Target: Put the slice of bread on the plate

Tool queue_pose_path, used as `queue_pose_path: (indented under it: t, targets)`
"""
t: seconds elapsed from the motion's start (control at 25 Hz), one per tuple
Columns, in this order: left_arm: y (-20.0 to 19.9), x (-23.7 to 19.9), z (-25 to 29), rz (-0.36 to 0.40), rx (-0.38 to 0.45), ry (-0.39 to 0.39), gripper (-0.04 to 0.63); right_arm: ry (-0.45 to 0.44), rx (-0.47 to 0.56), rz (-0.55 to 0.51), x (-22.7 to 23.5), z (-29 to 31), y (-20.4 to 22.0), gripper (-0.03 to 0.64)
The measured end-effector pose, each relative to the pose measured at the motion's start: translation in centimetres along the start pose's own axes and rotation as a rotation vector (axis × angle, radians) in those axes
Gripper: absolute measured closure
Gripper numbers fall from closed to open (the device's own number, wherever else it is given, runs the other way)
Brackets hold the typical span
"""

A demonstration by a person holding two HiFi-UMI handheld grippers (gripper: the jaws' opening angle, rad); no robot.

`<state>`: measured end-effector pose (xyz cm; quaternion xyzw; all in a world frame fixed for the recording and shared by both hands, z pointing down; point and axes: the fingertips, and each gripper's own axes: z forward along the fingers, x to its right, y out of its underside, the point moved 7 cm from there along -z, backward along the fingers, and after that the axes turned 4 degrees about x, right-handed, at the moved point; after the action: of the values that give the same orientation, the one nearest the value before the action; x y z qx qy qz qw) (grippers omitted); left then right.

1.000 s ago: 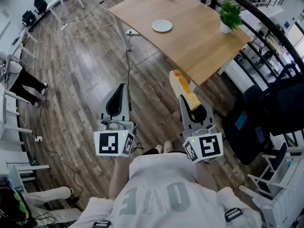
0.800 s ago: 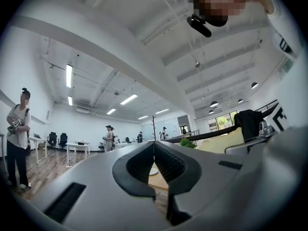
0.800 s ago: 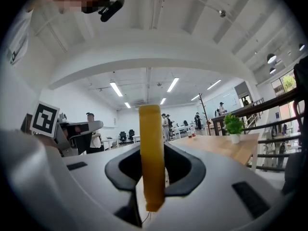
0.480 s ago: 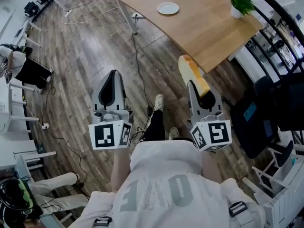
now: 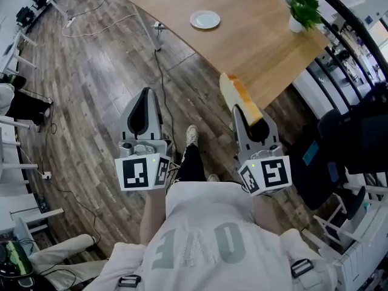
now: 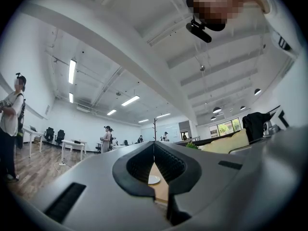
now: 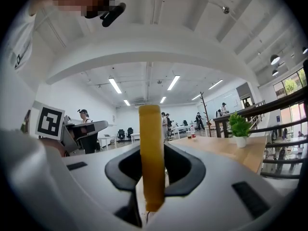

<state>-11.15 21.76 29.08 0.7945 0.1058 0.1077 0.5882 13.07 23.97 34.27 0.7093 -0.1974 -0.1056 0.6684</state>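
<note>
A yellow-crusted slice of bread stands on edge in my right gripper, which is shut on it. In the right gripper view the slice rises edge-on between the two jaws. The white plate lies bare on the far part of the wooden table, well ahead of both grippers. My left gripper is shut with nothing in it, held over the floor left of the table's near corner. Between its closed jaws, the left gripper view shows the plate small and far off.
A potted green plant stands at the table's right end, beside a dark railing. Cables trail over the wooden floor by the table leg. A dark office chair stands at the right. People stand far off in the room.
Both grippers have been carried forward toward the table, whose near edge is now by the bread's tip. The grip on the bread is unchanged.
</note>
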Motion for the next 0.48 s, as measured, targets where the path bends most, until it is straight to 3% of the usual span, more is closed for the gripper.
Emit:
queue_pose_path:
  t: [0.48]
  targets:
    - [5.0,-9.2,15.1,-0.038,-0.001,0.031,0.586,0.029,-0.014,-0.081,2.8,16.4,-0.8,0.522]
